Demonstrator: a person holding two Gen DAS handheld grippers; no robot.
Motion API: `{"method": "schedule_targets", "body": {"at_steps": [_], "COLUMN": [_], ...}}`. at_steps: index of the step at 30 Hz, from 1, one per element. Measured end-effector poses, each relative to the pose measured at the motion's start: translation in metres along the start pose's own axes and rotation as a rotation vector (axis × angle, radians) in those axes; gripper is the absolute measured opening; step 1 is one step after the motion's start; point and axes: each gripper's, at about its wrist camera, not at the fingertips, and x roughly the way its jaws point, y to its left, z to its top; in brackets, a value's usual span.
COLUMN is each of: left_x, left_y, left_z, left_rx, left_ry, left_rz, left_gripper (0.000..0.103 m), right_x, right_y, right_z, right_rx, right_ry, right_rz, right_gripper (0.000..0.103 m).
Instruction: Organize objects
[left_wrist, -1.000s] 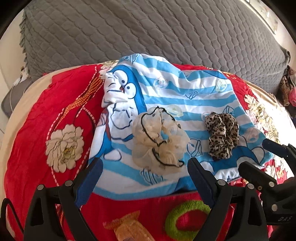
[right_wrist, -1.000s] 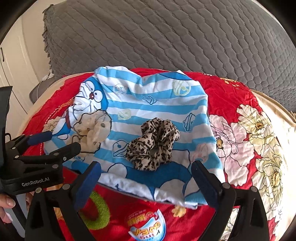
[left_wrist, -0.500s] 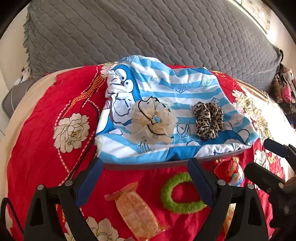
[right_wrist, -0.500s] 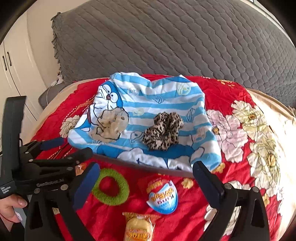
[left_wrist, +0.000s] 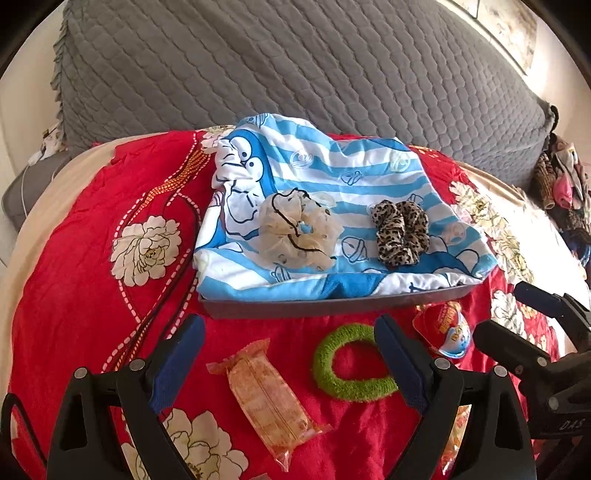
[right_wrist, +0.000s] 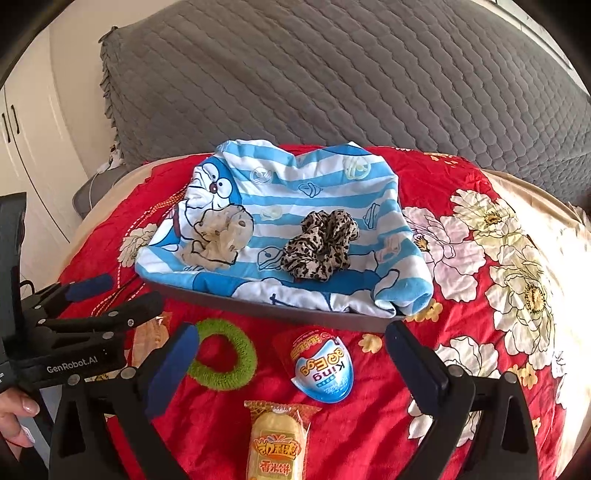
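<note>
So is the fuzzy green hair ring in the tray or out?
Out. The fuzzy green hair ring lies on the red bedspread, before the grey tray.

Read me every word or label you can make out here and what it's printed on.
"GenRobot.AI": black body of the left gripper.
"King Egg", upside down: red and blue egg-shaped packet.
"DAS": black body of the right gripper.
Yellow snack wrapper: red characters, unreadable.
Orange snack wrapper: print blurred.

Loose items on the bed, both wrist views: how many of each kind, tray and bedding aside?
Hair scrunchies: 3 (cream scrunchie, leopard scrunchie, green scrunchie)
Wrapped snacks: 2 (orange-wrapped snack, yellow cake pack)
Egg-shaped treats: 1 (King Egg pack)
Total: 6
</note>
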Motion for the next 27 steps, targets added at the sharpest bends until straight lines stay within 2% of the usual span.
{"method": "schedule_targets", "body": {"at_steps": [16,27], "left_x": [-0.016,-0.019], "left_y": [-0.007,-0.01], "left_z": [-0.026,-0.037], "left_rx": [0.014,0.023], "left_ry": [0.006,0.016], "left_rz": [0.001,0.003], "left_gripper": [0.093,0.093], "right_x": [-0.039,-0.04], "right_y": [0.004,0.002], "right_z": [-0.026,-0.032], "right_rx": [0.021,0.019], "right_ry": [-0.044,-0.035], "right_rz": [-0.007,-0.004], "right_gripper": [0.102,0.102]}}
